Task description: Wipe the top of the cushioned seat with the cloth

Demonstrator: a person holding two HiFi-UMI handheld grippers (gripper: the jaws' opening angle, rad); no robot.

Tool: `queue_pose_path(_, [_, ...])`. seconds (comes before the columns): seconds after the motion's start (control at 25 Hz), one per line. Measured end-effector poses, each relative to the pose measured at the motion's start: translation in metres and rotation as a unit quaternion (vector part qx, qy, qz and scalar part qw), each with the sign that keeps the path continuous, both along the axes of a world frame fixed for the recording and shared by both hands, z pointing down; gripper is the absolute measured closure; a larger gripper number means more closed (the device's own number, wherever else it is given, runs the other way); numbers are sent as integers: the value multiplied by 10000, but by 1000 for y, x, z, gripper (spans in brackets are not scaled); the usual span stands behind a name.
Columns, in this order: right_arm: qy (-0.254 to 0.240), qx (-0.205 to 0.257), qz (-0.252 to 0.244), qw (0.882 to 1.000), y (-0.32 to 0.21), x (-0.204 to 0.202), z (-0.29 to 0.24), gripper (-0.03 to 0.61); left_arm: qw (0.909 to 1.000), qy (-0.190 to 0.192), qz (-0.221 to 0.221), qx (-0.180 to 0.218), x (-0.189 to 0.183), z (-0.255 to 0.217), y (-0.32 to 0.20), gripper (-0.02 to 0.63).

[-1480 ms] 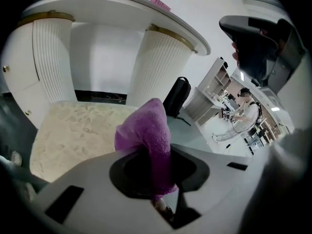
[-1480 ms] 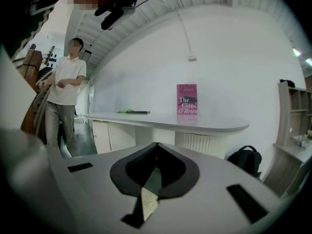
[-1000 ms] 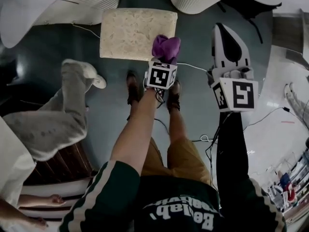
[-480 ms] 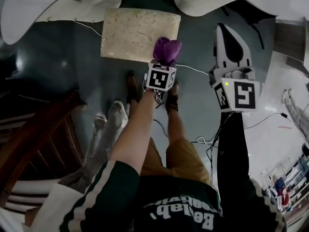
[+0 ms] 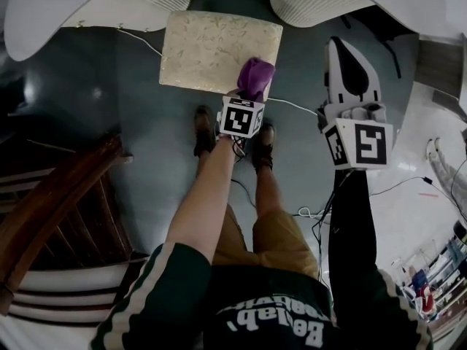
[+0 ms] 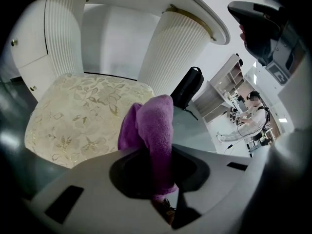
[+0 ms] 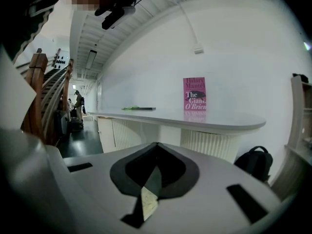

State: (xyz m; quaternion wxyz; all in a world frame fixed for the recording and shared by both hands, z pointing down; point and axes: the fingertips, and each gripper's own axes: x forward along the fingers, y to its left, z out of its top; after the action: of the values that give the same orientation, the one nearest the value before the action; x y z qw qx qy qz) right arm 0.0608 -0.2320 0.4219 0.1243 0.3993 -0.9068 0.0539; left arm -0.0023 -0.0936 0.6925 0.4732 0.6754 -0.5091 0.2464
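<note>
Head view: cushioned seat (image 5: 215, 46) on the dark floor (image 5: 109, 122), a cream square with a pale leaf pattern. The purple cloth (image 5: 255, 77) is bunched over the seat's near right corner. It sticks out of the left gripper (image 5: 246, 102), which is just short of the seat's near edge. The right gripper (image 5: 349, 68) is held apart, to the right, over bare floor.

Left gripper view: fingers (image 6: 92, 189) pinching the cloth (image 6: 155, 130). It is thick terry, folded into two upright lobes, with a short tail hanging below the pinch. The seat (image 6: 78, 116) lies just beyond. Cannot tell whether the cloth touches it.

Right gripper view: right gripper (image 7: 148, 191), fingers pressed together with nothing between them. It faces a long white surface (image 7: 195, 121) under a white wall with a pink poster (image 7: 194, 94).
</note>
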Motion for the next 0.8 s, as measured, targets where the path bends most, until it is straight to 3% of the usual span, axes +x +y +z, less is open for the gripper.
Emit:
queue_pose_path(0.4, [-34,-42,119,9999,5,-54,3,571,9997,-178,-77,-160,-85,5,15,520])
queue_pose_path(0.8, [-145,-118,206,9996,15,-137,11,571,9986,-480,-129,-162,-210,9,23,520])
